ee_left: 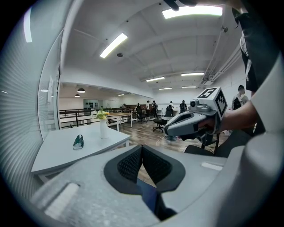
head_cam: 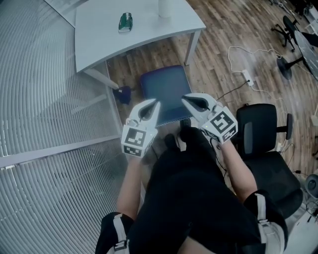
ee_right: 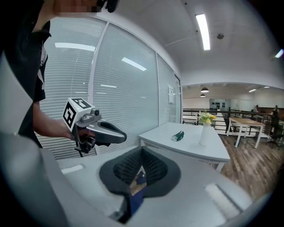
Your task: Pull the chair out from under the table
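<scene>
Chair [head_cam: 164, 92], blue-seated, stands just in front of the white table [head_cam: 99, 39] in the head view, with the left gripper [head_cam: 155, 102] and right gripper [head_cam: 184, 98] above its near edge. Left gripper view: jaws pressed together, holding nothing. Right gripper view: jaws likewise together, empty

vase [head_cam: 164, 7] cut off at top edge, small green object [head_cam: 125, 22] on table [head_cam: 99, 39] unidentifiable
</scene>
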